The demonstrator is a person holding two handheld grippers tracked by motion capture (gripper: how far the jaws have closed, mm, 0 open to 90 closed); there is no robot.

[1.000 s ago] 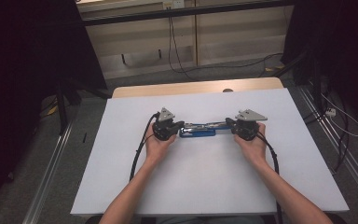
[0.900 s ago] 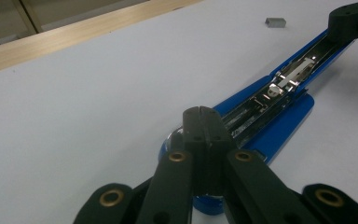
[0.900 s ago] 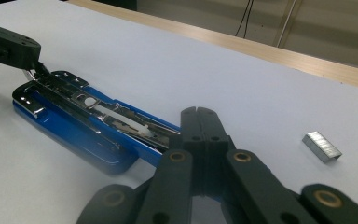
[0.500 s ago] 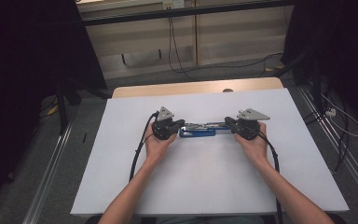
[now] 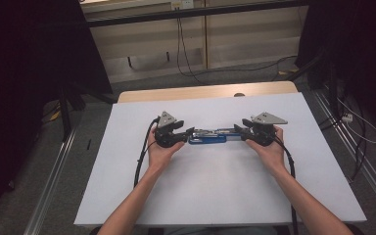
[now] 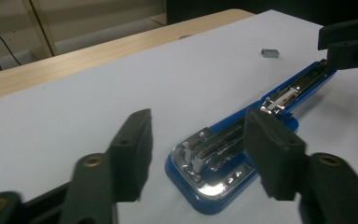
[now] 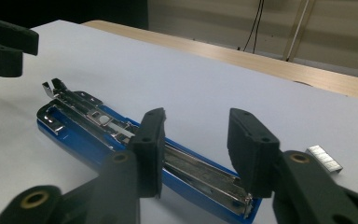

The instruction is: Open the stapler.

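On white table (image 5: 215, 196) (wooden edge (image 5: 200, 92)), stapler (image 5: 208, 136)

No readable text anywhere (no labels).

From above, my left gripper (image 5: 172, 133) and right gripper (image 5: 260, 131) sit over the two ends of the blue stapler (image 5: 208, 138), so I cannot see those ends. The little strip of staples (image 7: 325, 157) is too small to find from up there. In my right gripper view, one finger (image 7: 150, 149) hides part of the stapler's middle. My arms are cut off at the bottom edge.
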